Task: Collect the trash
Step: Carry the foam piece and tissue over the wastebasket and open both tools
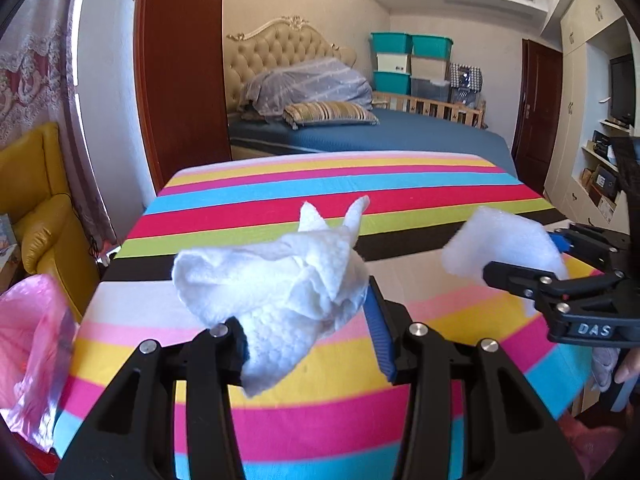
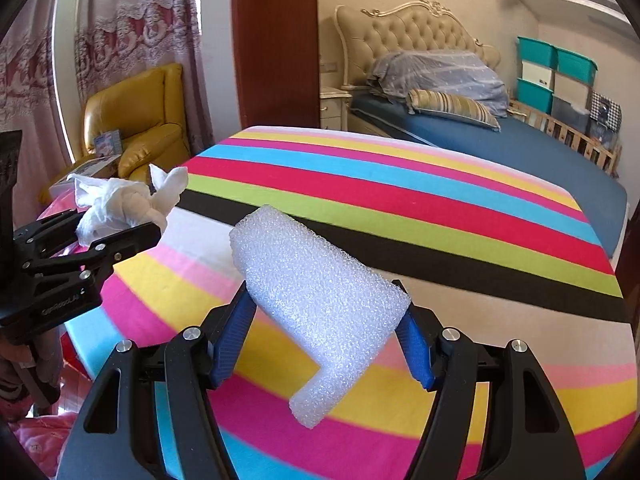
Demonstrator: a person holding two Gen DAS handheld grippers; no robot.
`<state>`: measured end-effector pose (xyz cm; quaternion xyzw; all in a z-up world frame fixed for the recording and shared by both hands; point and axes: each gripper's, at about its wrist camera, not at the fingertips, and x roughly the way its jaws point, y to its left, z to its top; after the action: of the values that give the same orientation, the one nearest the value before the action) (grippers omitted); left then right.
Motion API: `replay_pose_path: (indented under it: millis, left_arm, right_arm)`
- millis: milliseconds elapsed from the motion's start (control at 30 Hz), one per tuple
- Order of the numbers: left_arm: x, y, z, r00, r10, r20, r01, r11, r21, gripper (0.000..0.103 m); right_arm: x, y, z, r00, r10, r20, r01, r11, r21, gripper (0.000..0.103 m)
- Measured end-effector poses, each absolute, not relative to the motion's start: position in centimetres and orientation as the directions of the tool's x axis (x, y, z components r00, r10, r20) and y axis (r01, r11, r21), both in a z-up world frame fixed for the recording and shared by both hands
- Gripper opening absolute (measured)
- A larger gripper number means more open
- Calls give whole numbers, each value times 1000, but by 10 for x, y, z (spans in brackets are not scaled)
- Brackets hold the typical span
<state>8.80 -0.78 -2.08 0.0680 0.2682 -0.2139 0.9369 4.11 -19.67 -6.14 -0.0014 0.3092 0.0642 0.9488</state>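
My left gripper [image 1: 308,320] is shut on a crumpled white paper towel [image 1: 280,280] and holds it above the striped table [image 1: 320,420]. It also shows in the right wrist view [image 2: 132,224], with the paper towel [image 2: 120,200] at the left. My right gripper [image 2: 324,316] is shut on a white foam piece [image 2: 316,304] and holds it above the table [image 2: 400,208]. It also shows in the left wrist view [image 1: 520,264], with the foam piece [image 1: 500,240] at the right. A pink trash bag [image 1: 32,340] hangs off the table's left edge.
A yellow armchair [image 2: 136,120] stands left of the table by the curtain. A bed [image 1: 380,132] with blue sheet and pillows lies beyond the table's far edge. Stacked storage boxes [image 1: 408,64] stand at the back. More pink bag [image 2: 36,436] shows low left.
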Motion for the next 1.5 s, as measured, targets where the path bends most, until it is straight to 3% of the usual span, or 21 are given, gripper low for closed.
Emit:
replay_pose_path:
  millis: [700, 1500]
  left_arm:
    - [60, 30, -22, 789, -317, -526, 397, 917, 42, 46]
    - [50, 114, -23, 864, -164, -476, 197, 980, 19, 46]
  right_arm:
    - [23, -162, -53, 800, 182, -571, -224, 974, -3, 64]
    - [50, -68, -37, 730, 338, -593, -457, 888, -56, 64]
